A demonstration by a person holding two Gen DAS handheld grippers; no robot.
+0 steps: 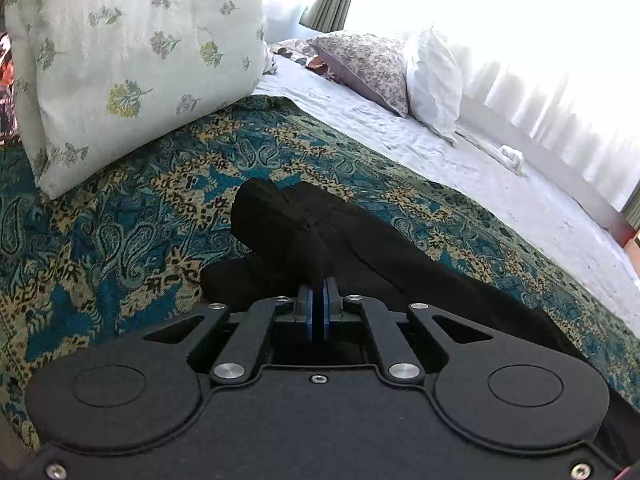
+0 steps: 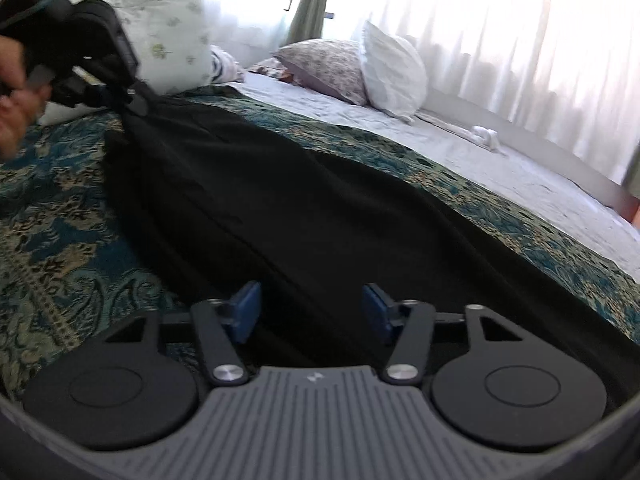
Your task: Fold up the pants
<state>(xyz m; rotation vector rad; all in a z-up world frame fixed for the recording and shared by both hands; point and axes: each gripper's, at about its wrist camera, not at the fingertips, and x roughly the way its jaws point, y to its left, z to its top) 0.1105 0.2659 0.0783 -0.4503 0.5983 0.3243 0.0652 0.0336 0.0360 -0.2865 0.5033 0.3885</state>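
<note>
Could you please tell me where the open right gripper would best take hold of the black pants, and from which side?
Probably the near edge of the black pants, just ahead of the right gripper, approached low and forward along the bedspread. The cloth lies flat there and already runs between the open jaws, while the left gripper pinches the far end into a raised bunch.

The left gripper (image 1: 319,280) is matte black, with blue pads, round discs and silver screws along its linkage; the right gripper (image 2: 311,308) matches, with a ribbed grey plate near; a bare-skinned hand (image 2: 14,92) shows far left.
</note>
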